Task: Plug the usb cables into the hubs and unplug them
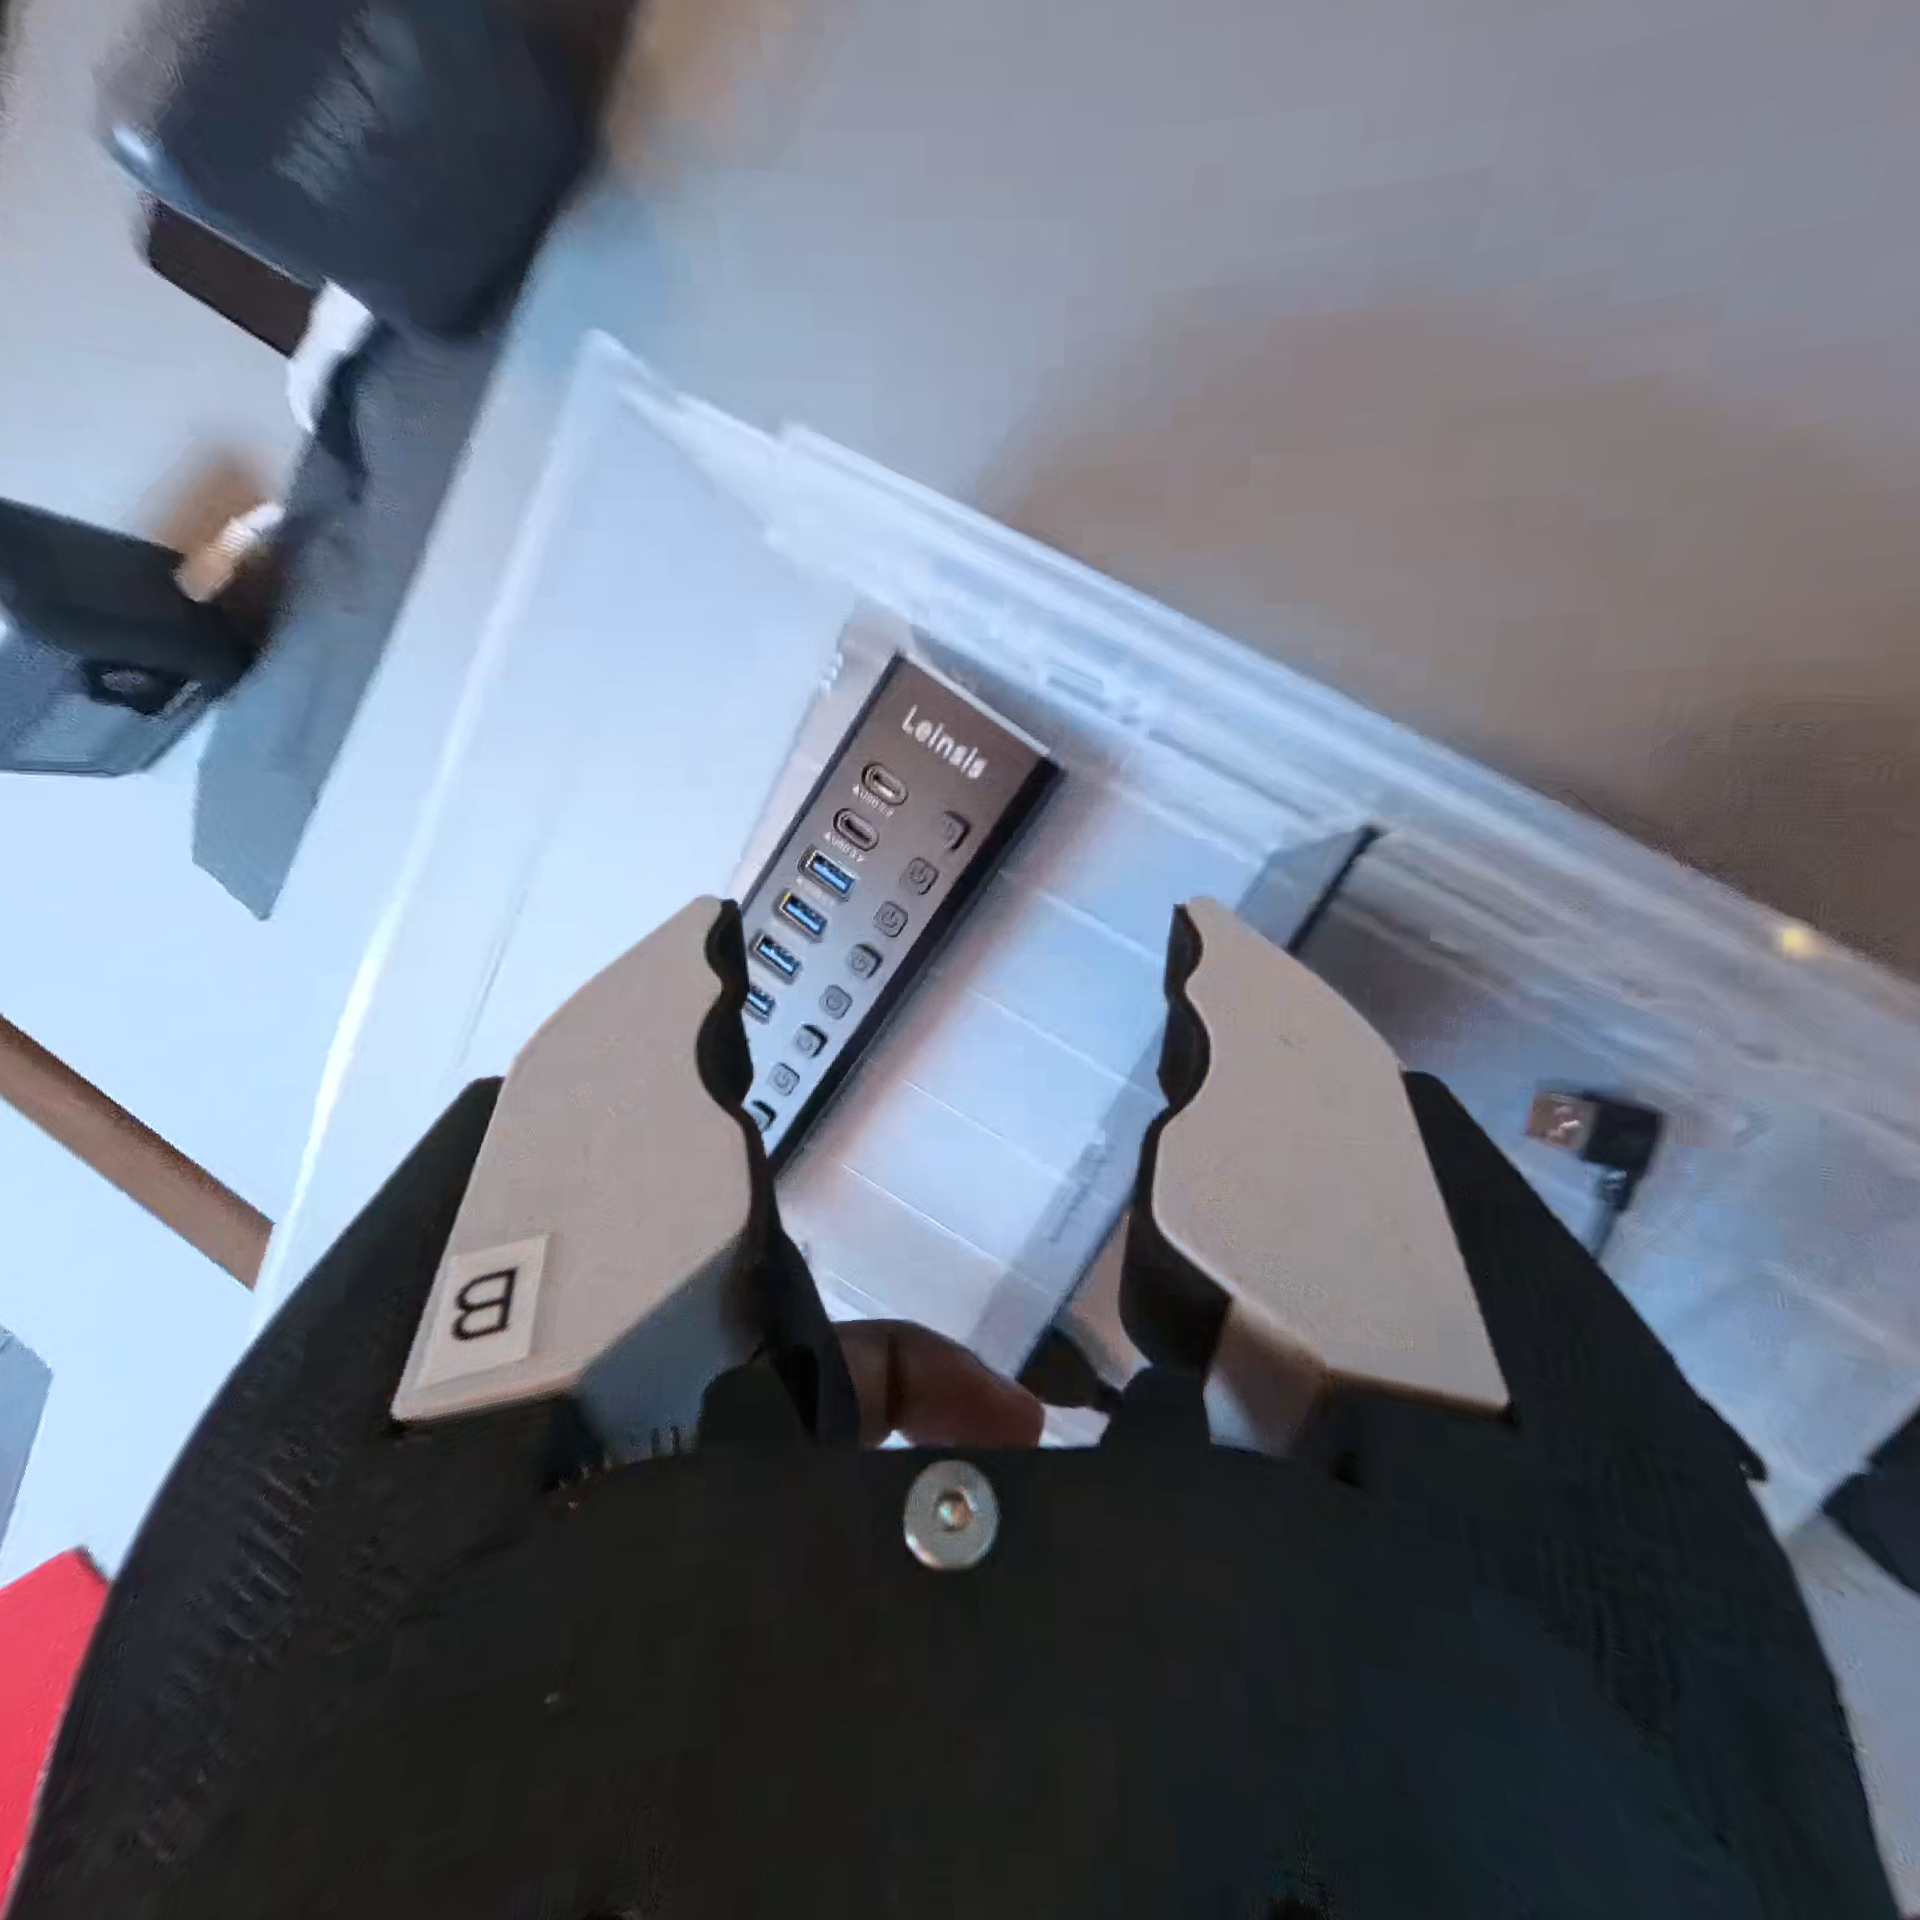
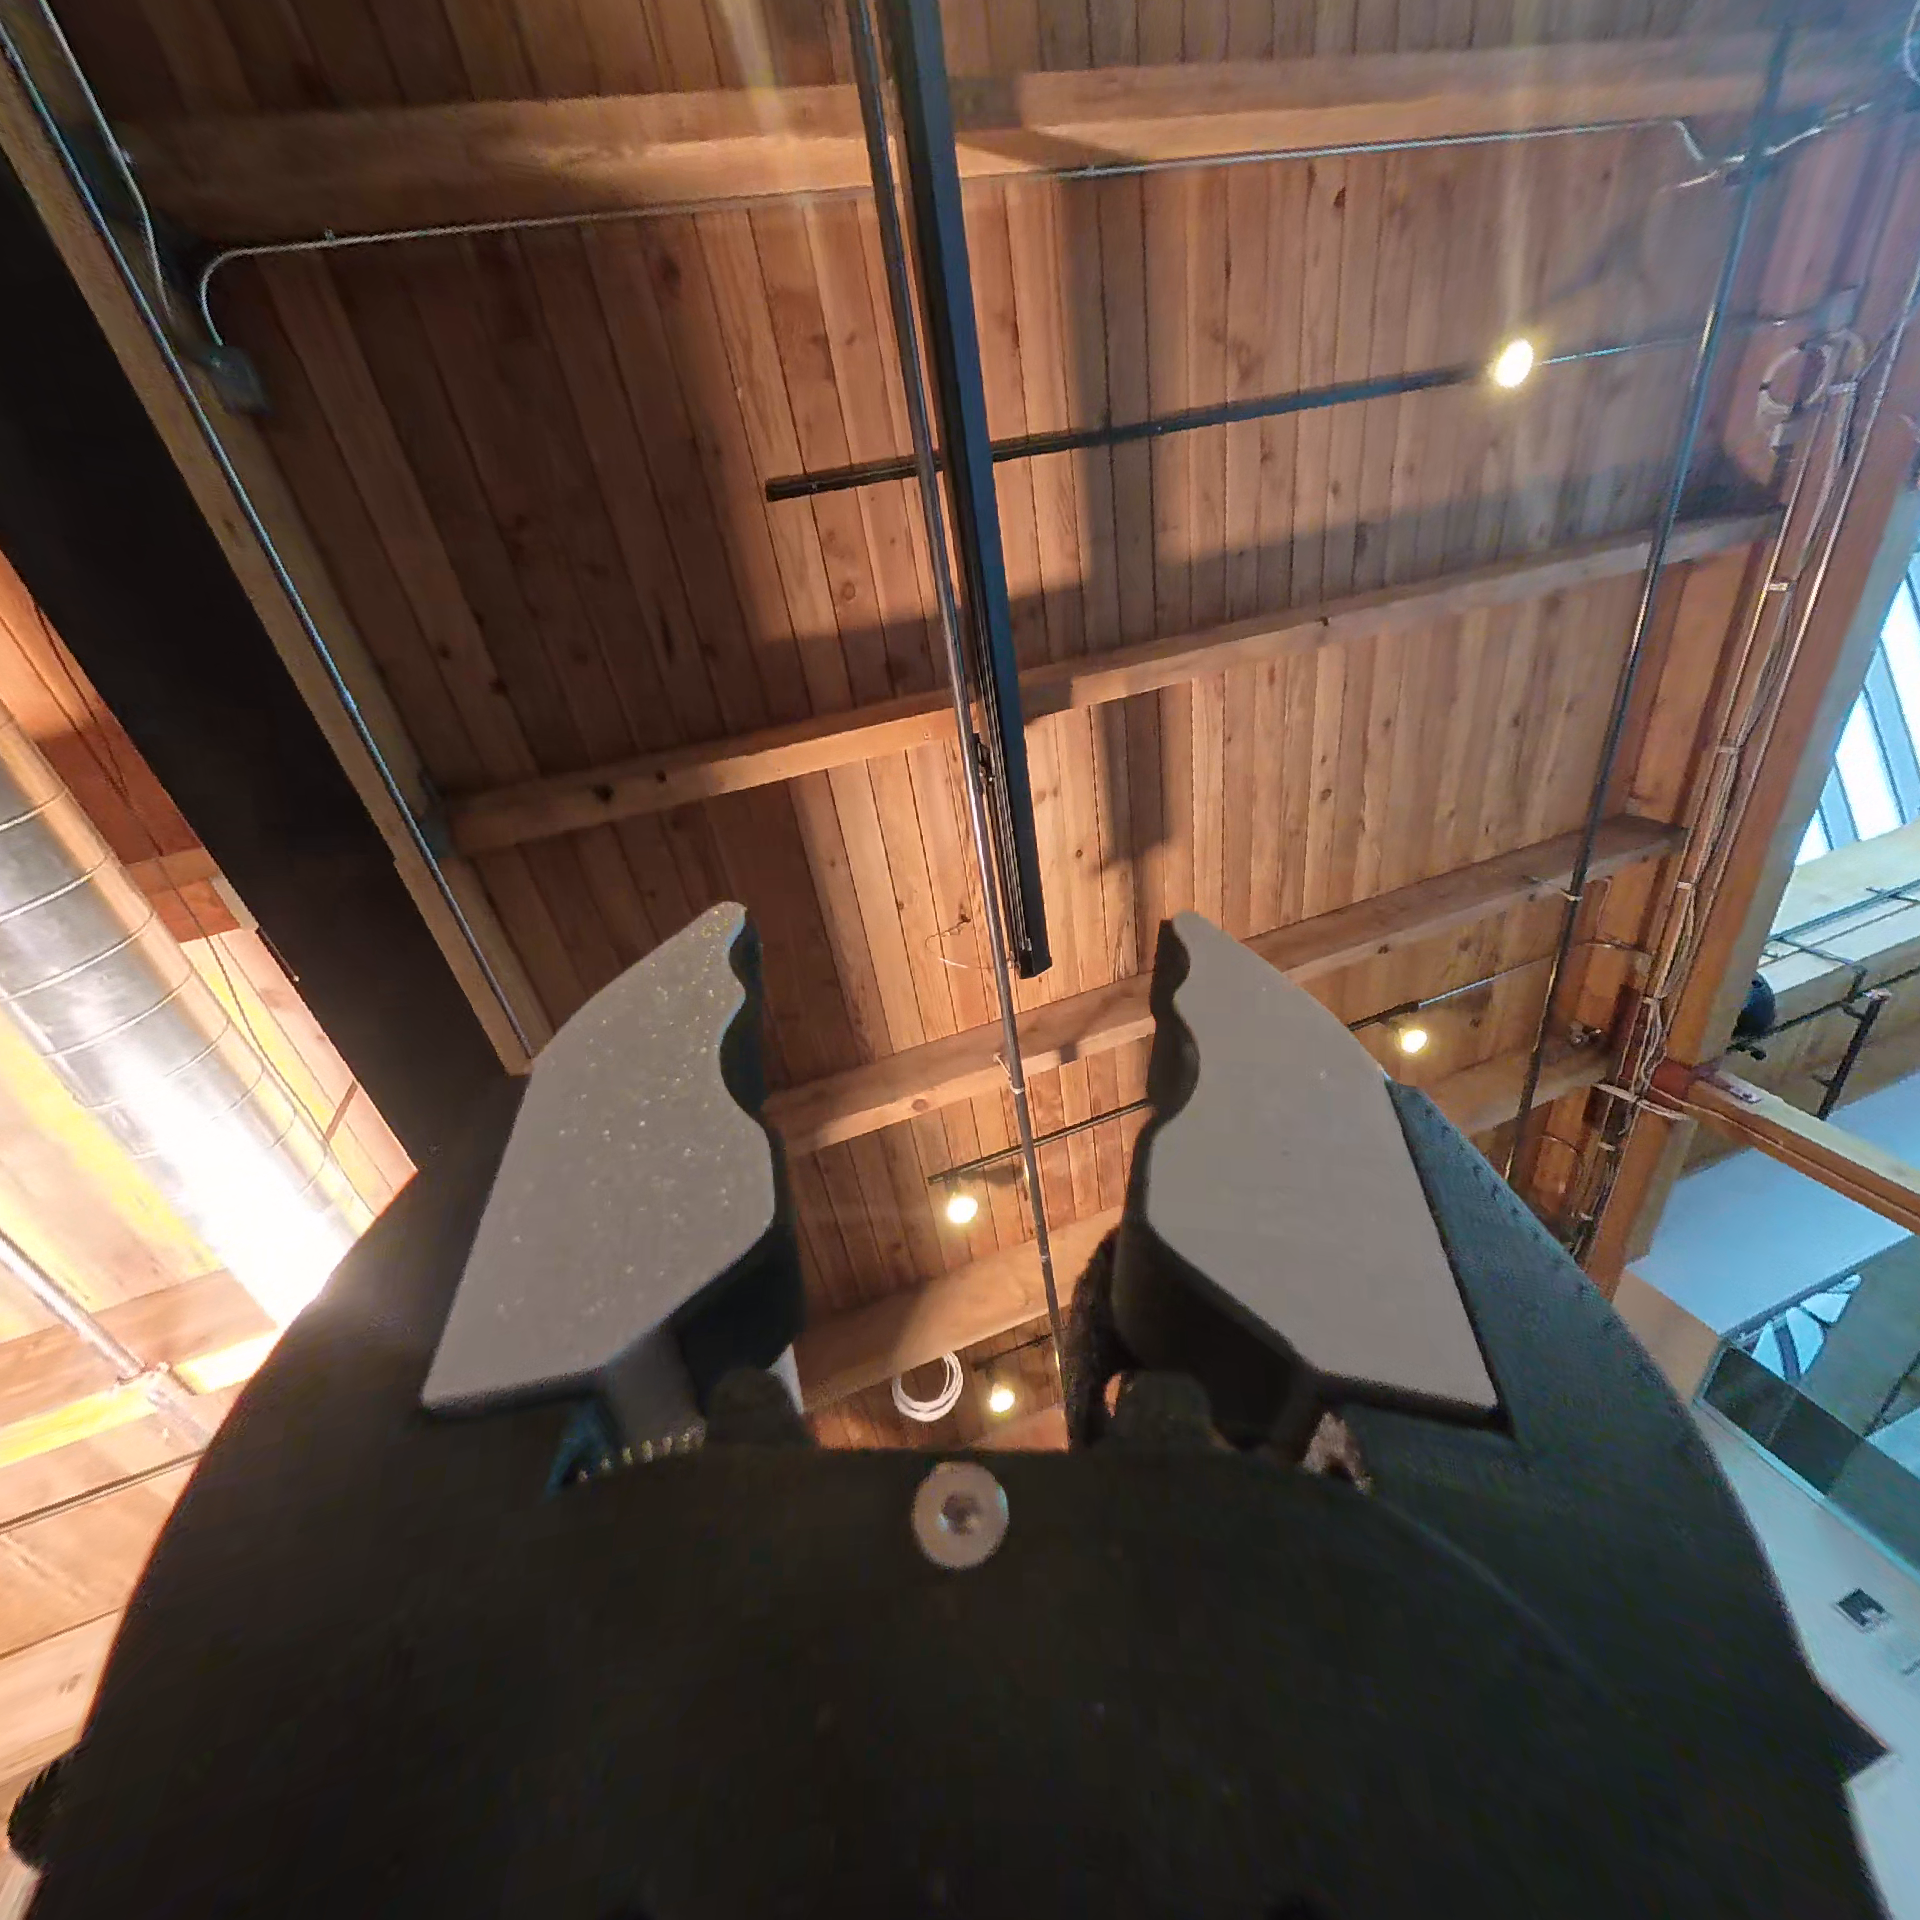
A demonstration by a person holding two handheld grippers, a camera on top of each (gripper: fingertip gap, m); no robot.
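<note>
In the left wrist view a black USB hub (image 1: 914, 873) with a row of blue ports and round buttons lies on a white tray (image 1: 582, 727). My left gripper (image 1: 951, 925) hovers above the hub's near end, open and empty; its left finger hides the hub's lower ports. A loose black USB plug (image 1: 1590, 1127) lies to the right, and a second, silver hub (image 1: 1320, 883) shows partly behind the right finger. My right gripper (image 2: 956, 935) is open and empty and points up at a wooden ceiling; no hub or cable shows in its view.
A dark blurred device (image 1: 343, 156) and a black clamp with a brass knob (image 1: 135, 613) stand at the left on the white table. A red object (image 1: 42, 1683) sits at the lower left edge. Beams, rails and spot lamps (image 2: 1512, 364) fill the right wrist view. My hands' fingertips stand some 80 centimetres from each other. It is some 6 centimetres from my left tips to the black USB hub (image 1: 914, 873).
</note>
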